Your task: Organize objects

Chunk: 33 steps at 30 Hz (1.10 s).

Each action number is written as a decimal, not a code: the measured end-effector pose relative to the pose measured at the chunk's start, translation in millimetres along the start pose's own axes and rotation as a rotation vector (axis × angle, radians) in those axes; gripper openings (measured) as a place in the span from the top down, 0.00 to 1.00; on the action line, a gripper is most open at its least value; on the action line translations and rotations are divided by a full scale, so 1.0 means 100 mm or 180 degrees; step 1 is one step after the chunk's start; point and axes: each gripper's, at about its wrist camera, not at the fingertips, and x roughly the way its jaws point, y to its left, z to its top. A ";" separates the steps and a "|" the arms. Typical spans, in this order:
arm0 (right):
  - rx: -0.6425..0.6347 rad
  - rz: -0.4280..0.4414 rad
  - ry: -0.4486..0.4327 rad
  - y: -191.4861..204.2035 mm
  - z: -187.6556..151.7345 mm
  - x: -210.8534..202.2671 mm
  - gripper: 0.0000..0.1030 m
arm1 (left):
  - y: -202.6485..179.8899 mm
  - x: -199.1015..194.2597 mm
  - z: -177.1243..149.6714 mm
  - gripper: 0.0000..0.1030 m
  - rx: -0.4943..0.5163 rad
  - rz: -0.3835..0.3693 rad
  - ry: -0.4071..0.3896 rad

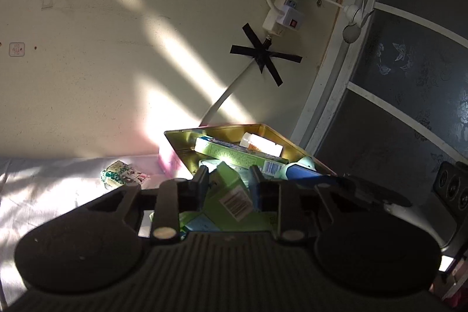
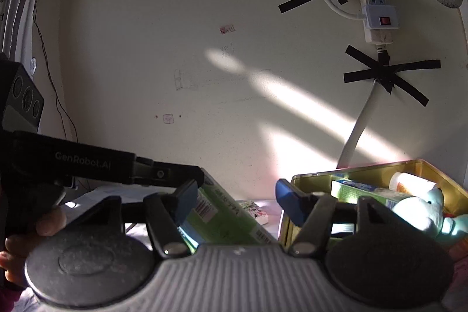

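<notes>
In the left wrist view the left gripper (image 1: 228,180) has its fingers clamped on a green box (image 1: 231,195) just short of the gold tin (image 1: 178,144), which should go in over the near rim, while the right wrist view shows the right gripper (image 2: 234,201), fingers half spread and empty, beside that crowded tin (image 2: 351,168).

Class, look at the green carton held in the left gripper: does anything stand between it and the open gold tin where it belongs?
Nothing visible blocks the way. The green carton sits in the left gripper just before the gold tin, whose top is open, though boxes already crowd inside.
</notes>
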 end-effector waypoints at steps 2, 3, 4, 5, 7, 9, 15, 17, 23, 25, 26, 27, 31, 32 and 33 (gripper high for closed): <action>-0.0151 -0.0133 -0.0086 -0.03 0.09 0.03 0.40 | -0.06 0.17 0.14 0.73 -0.0003 -0.0213 -0.0029; -0.0190 -0.0205 -0.0119 -0.05 0.12 0.05 0.40 | -0.08 0.28 0.18 0.71 -0.0029 -0.0333 0.0046; -0.0183 -0.0266 -0.0121 -0.08 0.13 0.07 0.40 | -0.10 0.37 0.20 0.71 -0.0071 -0.0361 0.0113; -0.0112 -0.0261 -0.0114 -0.16 0.12 0.06 0.39 | -0.11 0.42 0.21 0.71 -0.0102 -0.0364 0.0149; 0.0008 -0.0166 -0.0092 -0.22 0.06 0.01 0.39 | -0.09 0.42 0.16 0.71 -0.0107 -0.0357 0.0144; -0.0014 -0.0036 -0.0089 -0.15 -0.10 -0.13 0.39 | -0.02 0.32 0.08 0.67 -0.0038 -0.0252 0.0138; -0.0187 0.0512 0.0408 0.33 -0.67 -0.20 0.33 | 0.56 -0.09 -0.35 0.60 -0.0064 0.0370 0.0394; -0.0194 0.0609 0.0628 0.46 -0.85 -0.12 0.32 | 0.72 -0.23 -0.53 0.55 -0.0128 0.0606 0.0494; -0.0379 0.0738 0.1095 0.66 -1.09 0.13 0.15 | 1.21 -0.54 -1.02 0.45 -0.0641 0.0905 0.0806; -0.0380 0.0716 0.1243 0.66 -1.12 0.24 0.15 | 1.25 -0.55 -1.12 0.41 -0.0723 0.0940 0.0864; -0.0399 0.0683 0.1309 0.67 -1.14 0.31 0.15 | 1.26 -0.54 -1.15 0.41 -0.0753 0.0914 0.0867; -0.0428 0.0657 0.1356 0.68 -1.15 0.36 0.15 | 1.25 -0.53 -1.17 0.41 -0.0768 0.0877 0.0873; -0.0567 0.0582 0.1466 0.75 -1.23 0.51 0.15 | 1.18 -0.41 -1.21 0.30 -0.0742 0.0764 0.0893; -0.0591 0.0558 0.1498 0.75 -1.26 0.54 0.15 | 1.17 -0.38 -1.22 0.29 -0.0734 0.0748 0.0908; -0.0605 0.0543 0.1498 0.77 -1.27 0.54 0.14 | 1.16 -0.33 -1.24 0.29 -0.0731 0.0726 0.0940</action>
